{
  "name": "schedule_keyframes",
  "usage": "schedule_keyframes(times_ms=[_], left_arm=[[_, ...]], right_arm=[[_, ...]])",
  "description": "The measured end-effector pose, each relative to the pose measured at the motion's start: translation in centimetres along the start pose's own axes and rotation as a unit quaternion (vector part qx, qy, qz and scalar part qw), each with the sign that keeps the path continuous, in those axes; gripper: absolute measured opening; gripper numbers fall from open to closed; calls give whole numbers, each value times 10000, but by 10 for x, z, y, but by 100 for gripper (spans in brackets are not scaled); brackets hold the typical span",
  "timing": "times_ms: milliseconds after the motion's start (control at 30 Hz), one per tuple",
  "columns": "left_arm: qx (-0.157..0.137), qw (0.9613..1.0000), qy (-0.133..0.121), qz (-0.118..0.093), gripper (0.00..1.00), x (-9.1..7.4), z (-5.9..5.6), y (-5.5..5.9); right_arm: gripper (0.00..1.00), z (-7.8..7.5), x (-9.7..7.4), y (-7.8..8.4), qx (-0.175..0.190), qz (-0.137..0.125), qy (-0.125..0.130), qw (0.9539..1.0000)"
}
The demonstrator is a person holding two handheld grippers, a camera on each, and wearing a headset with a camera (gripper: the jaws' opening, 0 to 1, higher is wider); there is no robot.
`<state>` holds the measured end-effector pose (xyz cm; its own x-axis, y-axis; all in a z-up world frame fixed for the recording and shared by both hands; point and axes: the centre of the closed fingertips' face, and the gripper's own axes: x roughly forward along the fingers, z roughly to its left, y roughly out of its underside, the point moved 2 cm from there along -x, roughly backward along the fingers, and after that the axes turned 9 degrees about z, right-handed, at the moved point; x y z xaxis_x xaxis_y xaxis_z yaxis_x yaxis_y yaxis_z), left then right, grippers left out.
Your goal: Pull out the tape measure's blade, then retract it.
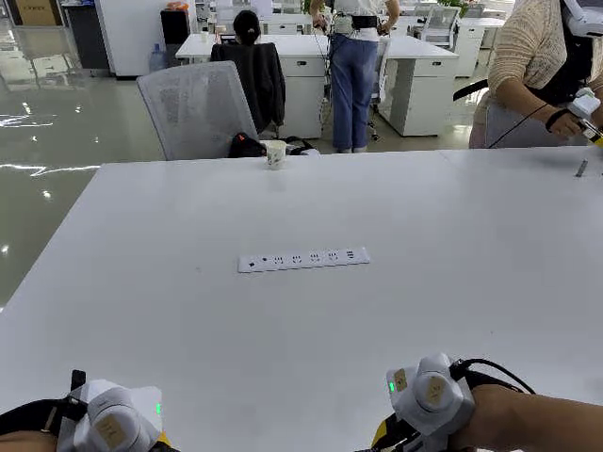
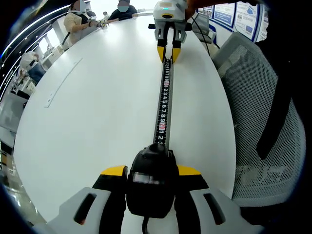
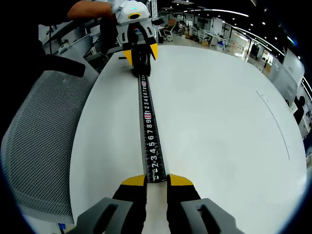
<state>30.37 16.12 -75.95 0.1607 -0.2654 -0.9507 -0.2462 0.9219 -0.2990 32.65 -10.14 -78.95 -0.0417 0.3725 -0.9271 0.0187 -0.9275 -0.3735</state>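
My left gripper [image 2: 151, 171] is shut on the black tape measure case [image 2: 150, 187], low over the white table. The yellow-edged blade [image 2: 163, 105] is drawn out straight from the case towards my right gripper [image 2: 168, 52] at the far end. In the right gripper view, my right gripper [image 3: 156, 180] is shut on the blade's tip, and the blade [image 3: 147, 126] runs along the table's edge to the case [image 3: 140, 57] in the left gripper [image 3: 140, 52]. The head view shows the backs of the left gripper [image 1: 113, 424] and the right gripper [image 1: 429, 395] at the bottom edge.
A white power strip [image 1: 303, 259] lies mid-table [image 1: 452, 235] and a paper cup [image 1: 275, 153] stands at the far edge. A grey mesh chair [image 1: 198, 108] is behind it. A person [image 1: 537, 66] works at the far right corner. Another mesh chair [image 3: 44, 146] stands beside the near edge.
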Motion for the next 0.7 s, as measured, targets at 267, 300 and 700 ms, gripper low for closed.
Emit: schedule_keyframes(times_ms=[267, 300, 700], left_arm=[[-52, 10000, 76, 16, 33, 0, -2, 2], [-60, 10000, 72, 14, 33, -1, -2, 3], [-345, 9992, 152, 105, 42, -6, -1, 16]], right_arm=[[13, 2, 1, -1, -185, 182, 96, 9996], [13, 1, 1, -1, -180, 187, 95, 9996], [21, 0, -8, -4, 182, 52, 65, 9998]])
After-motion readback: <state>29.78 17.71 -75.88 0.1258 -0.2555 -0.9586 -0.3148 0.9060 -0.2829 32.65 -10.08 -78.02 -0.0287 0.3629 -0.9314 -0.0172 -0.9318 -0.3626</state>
